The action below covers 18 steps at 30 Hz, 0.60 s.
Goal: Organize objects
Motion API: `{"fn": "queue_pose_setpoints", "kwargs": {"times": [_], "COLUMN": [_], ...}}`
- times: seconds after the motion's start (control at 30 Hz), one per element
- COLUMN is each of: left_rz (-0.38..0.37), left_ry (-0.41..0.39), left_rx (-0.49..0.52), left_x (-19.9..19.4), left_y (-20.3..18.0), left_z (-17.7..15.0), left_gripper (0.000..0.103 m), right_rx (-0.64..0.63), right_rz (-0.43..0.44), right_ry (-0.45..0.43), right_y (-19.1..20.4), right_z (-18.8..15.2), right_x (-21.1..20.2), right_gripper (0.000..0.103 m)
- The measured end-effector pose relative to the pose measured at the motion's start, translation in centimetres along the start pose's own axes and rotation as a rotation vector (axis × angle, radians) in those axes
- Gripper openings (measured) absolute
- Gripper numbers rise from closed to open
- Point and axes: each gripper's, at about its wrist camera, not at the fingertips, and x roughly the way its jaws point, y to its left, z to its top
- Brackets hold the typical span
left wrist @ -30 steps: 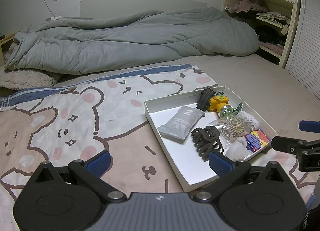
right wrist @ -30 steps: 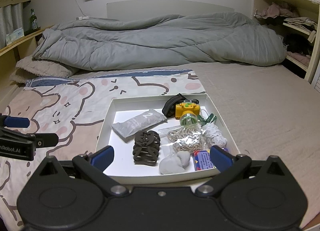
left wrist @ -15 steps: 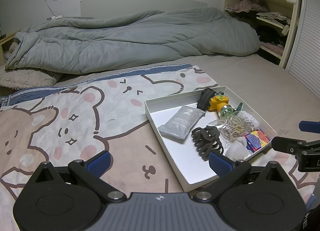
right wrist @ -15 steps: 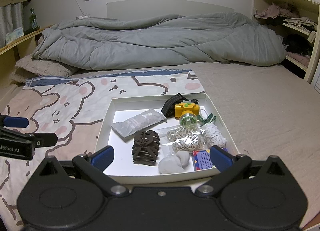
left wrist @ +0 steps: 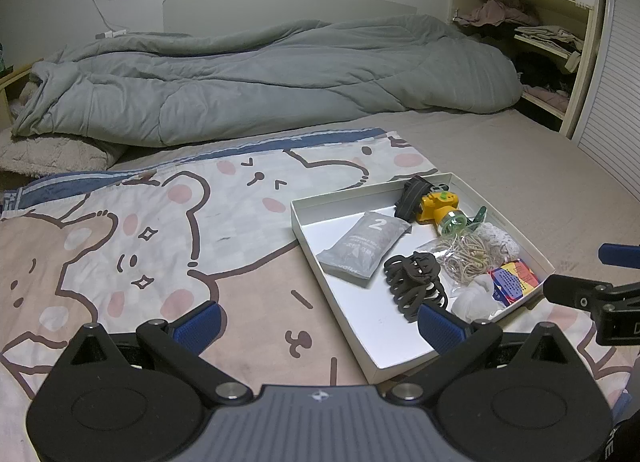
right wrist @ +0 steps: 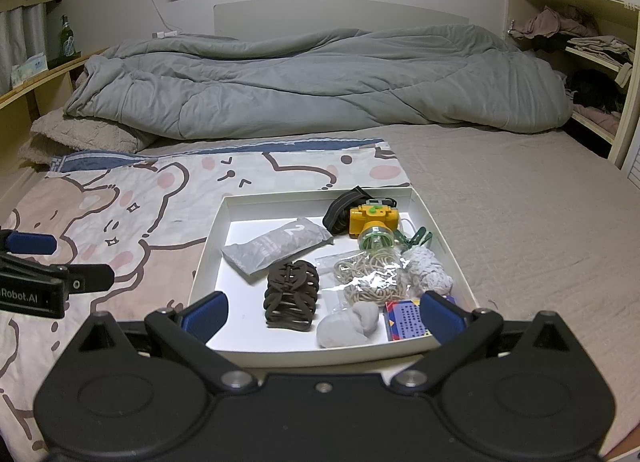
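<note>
Shallow white cardboard tray (right wrist: pixel 425 211) sits on the bear-print blanket (left wrist: pixel 168 222) on the bed, w/ all the small stuff inside it. Left gripper (left wrist: pixel 316 322) hovers over the blanket just left of the tray, jaws spread wide, nothing betw them. Right gripper (right wrist: pixel 324 312) hangs at the tray's near edge, also wide open & empty.

Handling, as a guess:
- dark brown plastic claw hair clip (right wrist: pixel 291 300): stiff, light, teeth may snag; take it across the spine
- grey foil sachet marked "2" (right wrist: pixel 278 249): soft, flat, prob slippery; pinch an edge or corner
- clear bag of beige rubber bands (right wrist: pixel 370 274): floppy, slick film; grab a bunched part
- yellow toy-like headlamp w/ black strap (right wrist: pixel 372 220): rigid, heaviest of the lot; grip the yellow body, the strap would dangle
- white crumpled wad (right wrist: pixel 348 324) & white lacy bundle (right wrist: pixel 428 274): soft, squashy, any grip works
- small colourful printed box (right wrist: pixel 406 322): light, crushable; sides only

Hard to see: box partly behind the right finger pad (right wrist: pixel 442 316); green clip-like piece (right wrist: pixel 416 240) by the headlamp mostly tucked under; print on sachet & box unreadable; the tray's near wall is cut off by the gripper body in the right view
</note>
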Motion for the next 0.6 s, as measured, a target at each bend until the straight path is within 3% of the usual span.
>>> {"fn": "queue_pose_setpoints", "kwargs": {"times": [0.6], "left_rz": [0.003], "left_ry": [0.003], "left_rx": [-0.005], "left_x": [-0.08], "left_y": [-0.22], "left_z": [0.05], "left_gripper": [0.103], "right_rx": [-0.001], "right_rz": [-0.001], "right_ry": [0.001], "right_y": [-0.08], "right_z": [-0.04], "right_x": [0.03], "right_gripper": [0.103]}}
